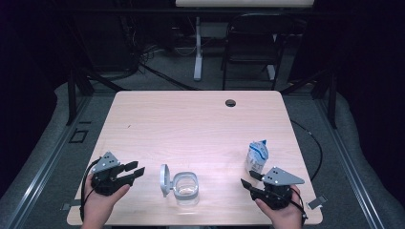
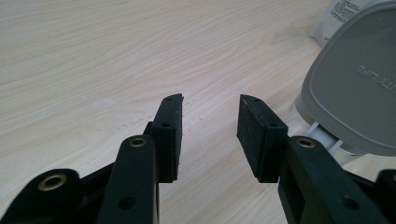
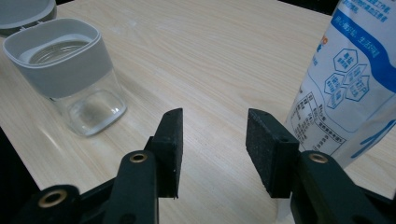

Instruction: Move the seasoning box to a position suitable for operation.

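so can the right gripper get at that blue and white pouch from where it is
Probably yes. The right gripper has open, empty jaws, and the pouch stands just beside and beyond it with bare table between. The jar sits well off to its other side.

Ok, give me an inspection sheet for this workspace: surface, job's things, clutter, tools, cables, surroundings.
Surface: light wood table, a round cable hole near its far edge.
Job's things: clear container with grey collar, upright, its grey lid flipped open to its left; white-and-blue pouch upright at the right.
Clutter: nothing seen.
Tools: left tool open, nothing between its pads, left of the container; right tool open, nothing between its pads, just in front of the pouch.
Cables: black cable looping off the table's right edge.
Surroundings: dark room, folding chair and a white table leg behind.
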Available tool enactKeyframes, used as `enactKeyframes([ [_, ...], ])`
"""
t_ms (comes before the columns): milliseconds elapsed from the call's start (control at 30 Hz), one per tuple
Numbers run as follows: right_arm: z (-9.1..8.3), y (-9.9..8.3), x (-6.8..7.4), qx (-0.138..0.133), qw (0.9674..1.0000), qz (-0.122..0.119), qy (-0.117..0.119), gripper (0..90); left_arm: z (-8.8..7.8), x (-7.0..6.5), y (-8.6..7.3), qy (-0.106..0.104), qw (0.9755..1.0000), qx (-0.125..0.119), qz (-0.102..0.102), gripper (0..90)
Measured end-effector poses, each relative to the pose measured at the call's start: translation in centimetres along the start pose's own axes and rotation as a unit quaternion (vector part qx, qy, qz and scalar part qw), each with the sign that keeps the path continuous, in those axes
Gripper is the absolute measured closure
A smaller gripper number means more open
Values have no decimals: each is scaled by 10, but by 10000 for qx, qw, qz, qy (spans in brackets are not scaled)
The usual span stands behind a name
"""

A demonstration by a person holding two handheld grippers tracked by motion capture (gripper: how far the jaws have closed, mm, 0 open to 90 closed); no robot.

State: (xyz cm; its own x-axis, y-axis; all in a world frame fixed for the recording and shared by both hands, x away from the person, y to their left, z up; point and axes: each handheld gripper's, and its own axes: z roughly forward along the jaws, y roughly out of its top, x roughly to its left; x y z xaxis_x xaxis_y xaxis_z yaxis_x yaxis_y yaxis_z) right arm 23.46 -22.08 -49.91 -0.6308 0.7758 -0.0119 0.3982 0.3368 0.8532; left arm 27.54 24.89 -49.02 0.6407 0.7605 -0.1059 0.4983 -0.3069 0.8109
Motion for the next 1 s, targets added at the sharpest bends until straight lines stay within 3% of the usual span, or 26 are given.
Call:
enactKeyframes([
  [467,-4,-2,-5,1,10000,43,8,568,0,4,-2,9,9999,-35,-109,619],
  [800,-11,-2,-11,-100,9998,163,-110,566,-3,6,-1,-10,9999,-8,-107,649],
  [1000,-16,-2,-16,-71,9989,334,-335,545,-4,7,-1,11,9998,-84,-159,633],
])
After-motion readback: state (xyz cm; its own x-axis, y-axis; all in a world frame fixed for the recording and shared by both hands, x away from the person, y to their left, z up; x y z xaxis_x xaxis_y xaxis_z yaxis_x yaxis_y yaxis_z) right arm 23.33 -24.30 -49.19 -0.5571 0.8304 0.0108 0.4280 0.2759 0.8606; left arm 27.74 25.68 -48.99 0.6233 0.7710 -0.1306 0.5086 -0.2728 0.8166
